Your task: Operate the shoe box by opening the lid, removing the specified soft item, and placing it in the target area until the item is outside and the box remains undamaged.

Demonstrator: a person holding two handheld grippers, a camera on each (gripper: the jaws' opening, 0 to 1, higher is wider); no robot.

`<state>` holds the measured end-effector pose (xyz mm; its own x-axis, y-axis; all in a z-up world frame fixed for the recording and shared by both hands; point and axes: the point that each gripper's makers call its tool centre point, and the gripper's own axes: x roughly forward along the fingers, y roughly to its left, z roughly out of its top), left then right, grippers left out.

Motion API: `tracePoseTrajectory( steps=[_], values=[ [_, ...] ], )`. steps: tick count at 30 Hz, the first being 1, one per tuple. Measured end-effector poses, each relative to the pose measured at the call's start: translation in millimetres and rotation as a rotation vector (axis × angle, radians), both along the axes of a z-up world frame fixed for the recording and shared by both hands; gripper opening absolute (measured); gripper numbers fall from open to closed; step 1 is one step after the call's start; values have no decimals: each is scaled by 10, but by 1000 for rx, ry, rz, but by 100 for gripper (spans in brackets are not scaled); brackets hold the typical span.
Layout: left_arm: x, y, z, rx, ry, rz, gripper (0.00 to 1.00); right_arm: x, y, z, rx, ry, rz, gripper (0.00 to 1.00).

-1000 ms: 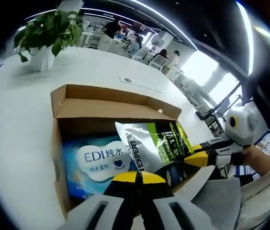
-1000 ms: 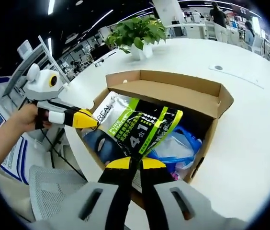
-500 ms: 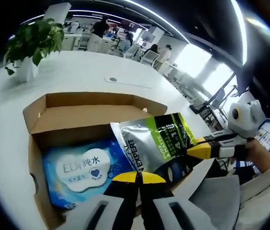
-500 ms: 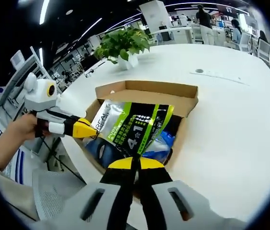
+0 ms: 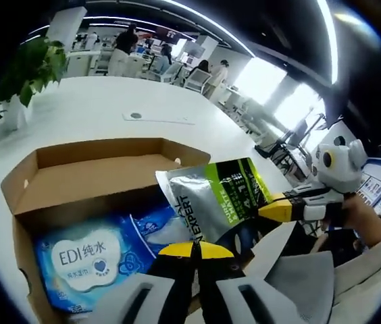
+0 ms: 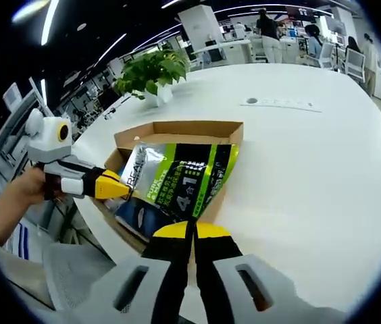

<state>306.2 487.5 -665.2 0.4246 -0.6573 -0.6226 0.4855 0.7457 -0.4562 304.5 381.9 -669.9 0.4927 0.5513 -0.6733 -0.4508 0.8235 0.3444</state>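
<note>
The open cardboard shoe box [image 5: 96, 152] lies on the white table, its lid flap folded back. A blue wet-wipes pack [image 5: 89, 253] lies inside it. A silver and green soft pouch [image 5: 211, 199] hangs above the box's near side, held by both grippers. My left gripper [image 5: 194, 248] is shut on the pouch's lower edge. My right gripper [image 5: 266, 210] comes in from the right and pinches the pouch's side. In the right gripper view the pouch [image 6: 177, 179] hides most of the box [image 6: 177, 126]. There my right gripper [image 6: 192, 229] is shut on its bottom, and my left gripper [image 6: 123, 191] grips its left corner.
A potted plant [image 5: 21, 74] [image 6: 146, 71] stands beyond the box. The white table [image 6: 298, 155] spreads wide to the right of the box, with a small round port [image 6: 251, 101]. A grey mesh chair [image 5: 305, 277] sits at the table's near edge. People and desks fill the background.
Both grippers have lifted the pouch up out of the box. More of the wipes pack shows beneath it. Both cameras have risen and pulled back from the box.
</note>
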Motion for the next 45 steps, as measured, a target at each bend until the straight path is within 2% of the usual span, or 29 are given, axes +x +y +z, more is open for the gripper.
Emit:
tracePoseTrajectory(
  steps=[13, 24, 39, 45],
  values=[
    [132, -415, -4, -2, -7, -49, 0, 111, -449, 3, -41, -14, -84, 0],
    [252, -718, -84, 12, 6, -96, 0, 169, -778, -52, -84, -16, -152, 0],
    [365, -1024, -187, 50, 24, -148, 0, 248, -1061, -141, -109, -9, -211, 0],
    [412, -1107, -267, 99, 25, -185, 0, 331, -1131, -168, -121, -7, -220, 0]
  ],
)
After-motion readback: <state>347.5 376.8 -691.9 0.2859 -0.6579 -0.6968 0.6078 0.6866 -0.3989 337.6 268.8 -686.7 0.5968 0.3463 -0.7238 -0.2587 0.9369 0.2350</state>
